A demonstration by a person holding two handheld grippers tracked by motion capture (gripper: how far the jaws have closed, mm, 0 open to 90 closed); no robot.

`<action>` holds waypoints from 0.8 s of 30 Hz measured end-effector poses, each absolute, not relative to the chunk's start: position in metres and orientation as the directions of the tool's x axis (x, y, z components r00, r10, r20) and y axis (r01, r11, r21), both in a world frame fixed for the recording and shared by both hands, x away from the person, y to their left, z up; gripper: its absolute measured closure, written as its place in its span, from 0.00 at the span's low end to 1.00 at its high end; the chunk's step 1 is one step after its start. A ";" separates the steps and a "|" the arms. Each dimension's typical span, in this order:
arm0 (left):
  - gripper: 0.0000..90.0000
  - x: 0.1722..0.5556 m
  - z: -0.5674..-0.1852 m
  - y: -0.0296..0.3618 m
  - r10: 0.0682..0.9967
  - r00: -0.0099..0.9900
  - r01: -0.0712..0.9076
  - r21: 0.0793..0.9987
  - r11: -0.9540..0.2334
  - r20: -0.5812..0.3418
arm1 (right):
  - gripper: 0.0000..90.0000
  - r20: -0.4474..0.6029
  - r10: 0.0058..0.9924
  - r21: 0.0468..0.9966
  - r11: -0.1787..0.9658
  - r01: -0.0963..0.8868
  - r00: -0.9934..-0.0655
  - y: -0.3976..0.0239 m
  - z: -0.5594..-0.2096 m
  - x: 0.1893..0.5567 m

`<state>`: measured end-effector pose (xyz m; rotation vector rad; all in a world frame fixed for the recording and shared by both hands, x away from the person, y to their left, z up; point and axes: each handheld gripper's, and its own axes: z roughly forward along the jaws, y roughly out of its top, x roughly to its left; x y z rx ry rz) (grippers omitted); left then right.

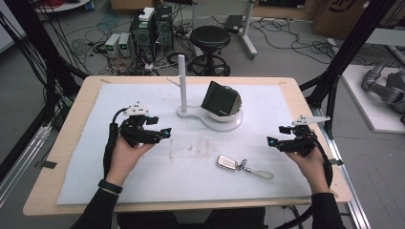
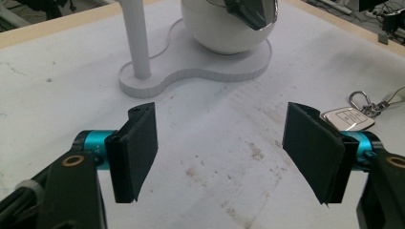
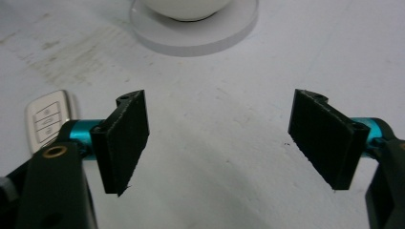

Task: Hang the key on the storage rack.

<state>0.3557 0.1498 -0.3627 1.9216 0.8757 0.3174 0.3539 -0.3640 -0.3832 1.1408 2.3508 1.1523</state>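
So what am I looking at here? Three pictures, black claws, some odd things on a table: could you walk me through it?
No robot here: a person sits at a table and holds a tool in each hand. The large picture is taken from above. In it, the left hand-held gripper and the right hand-held gripper hover over a white mat.

The other two pictures come from small cameras that ride on those tools, each looking out between its own two black jaws. Both pairs of jaws stand open, with nothing between them.

On the mat lie a silver car key with a ring and strap, and a white stand with an upright post. A white bowl sits on the stand, with a dark square thing propped in it; I cannot tell what that is.
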 end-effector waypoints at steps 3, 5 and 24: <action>0.31 0.357 -0.364 0.147 0.685 0.714 0.443 0.851 -0.282 -0.145 | 0.29 0.093 0.729 0.763 0.386 0.519 -0.678 -0.360 -0.385 0.349; 0.31 0.358 -0.364 0.148 0.684 0.715 0.443 0.850 -0.286 -0.143 | 0.32 0.099 0.710 0.759 0.399 0.514 -0.697 -0.355 -0.386 0.345; 0.31 0.352 -0.365 0.124 0.583 0.792 0.414 0.862 -0.292 -0.183 | 0.47 0.107 0.609 0.707 0.509 0.491 -0.786 -0.331 -0.407 0.316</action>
